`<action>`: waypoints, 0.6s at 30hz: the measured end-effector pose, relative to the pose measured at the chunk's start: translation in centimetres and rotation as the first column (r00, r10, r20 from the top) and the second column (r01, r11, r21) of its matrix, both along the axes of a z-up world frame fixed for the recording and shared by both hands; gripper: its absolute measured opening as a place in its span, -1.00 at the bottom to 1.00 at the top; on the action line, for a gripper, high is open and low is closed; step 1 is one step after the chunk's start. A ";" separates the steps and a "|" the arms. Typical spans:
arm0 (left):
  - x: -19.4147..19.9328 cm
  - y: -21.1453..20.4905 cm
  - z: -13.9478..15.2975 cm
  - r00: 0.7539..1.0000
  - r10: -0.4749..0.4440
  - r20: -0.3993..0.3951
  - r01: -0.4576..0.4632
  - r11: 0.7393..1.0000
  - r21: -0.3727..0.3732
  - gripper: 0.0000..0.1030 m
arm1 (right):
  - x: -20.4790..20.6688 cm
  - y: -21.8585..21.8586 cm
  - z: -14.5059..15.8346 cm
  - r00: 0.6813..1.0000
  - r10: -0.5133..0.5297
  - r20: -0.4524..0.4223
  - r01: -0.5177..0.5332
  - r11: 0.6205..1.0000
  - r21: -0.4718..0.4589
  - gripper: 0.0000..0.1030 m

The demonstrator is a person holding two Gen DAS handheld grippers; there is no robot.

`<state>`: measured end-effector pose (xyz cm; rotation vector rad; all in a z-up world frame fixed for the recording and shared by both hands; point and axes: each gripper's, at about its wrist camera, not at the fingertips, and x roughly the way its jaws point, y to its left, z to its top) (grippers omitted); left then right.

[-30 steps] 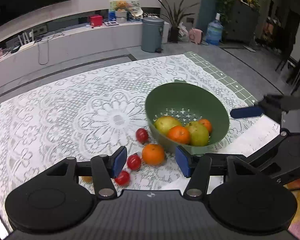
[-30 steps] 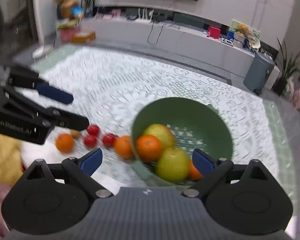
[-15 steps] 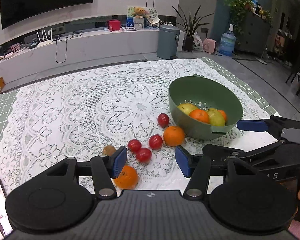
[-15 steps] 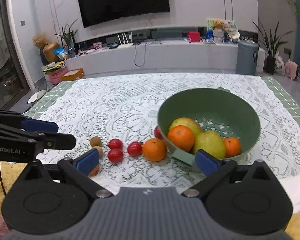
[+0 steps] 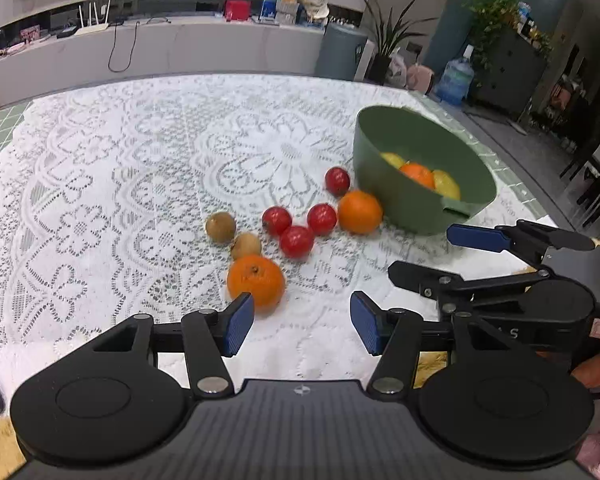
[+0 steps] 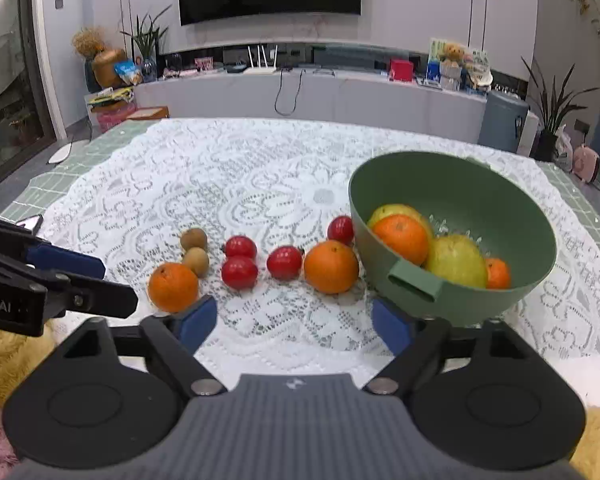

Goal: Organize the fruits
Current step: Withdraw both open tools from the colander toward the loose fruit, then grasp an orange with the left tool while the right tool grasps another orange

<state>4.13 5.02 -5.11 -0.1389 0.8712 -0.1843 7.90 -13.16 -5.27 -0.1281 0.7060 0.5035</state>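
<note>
Since the earlier frames, both of my claws have dropped lower and drawn back toward the near edge of the surface, so more loose fruit now shows ahead of them. Left claw: released, its blue pads apart with nothing between them; an orange lies just past its left pad, at about 11 o'clock from the claw. Right claw: its jaws are closing, with only the lace cloth between the pads; no fruit is grasped. Green bowl: at 1 o'clock in the right wrist view, tilted toward me, holding two oranges and two yellow-green fruits. A second loose orange lies just beside the bowl's wall at 12 o'clock. Four small red fruits run in a rough line to its left; one of them is close against the bowl. Two small brown fruits lie at 11 o'clock, near the left-hand orange. In the left wrist view my right claw shows at 3 o'clock, just short of the bowl's handle.
</note>
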 end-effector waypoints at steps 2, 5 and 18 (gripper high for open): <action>0.4 0.0 -0.4 1.000 0.019 -0.011 -0.019 1.000 0.012 0.27 | 0.3 0.0 -0.3 1.000 0.003 -0.015 -0.003 1.000 0.001 0.47; 1.3 -0.1 -1.2 0.998 0.054 -0.016 -0.053 0.998 0.031 0.26 | 0.6 0.2 -0.7 1.000 0.003 -0.025 -0.003 1.000 0.000 0.45; 3.6 0.0 -3.4 0.989 0.144 -0.027 -0.143 0.989 0.046 0.20 | 3.3 1.9 -2.1 0.991 -0.131 -0.026 0.132 0.991 0.026 0.19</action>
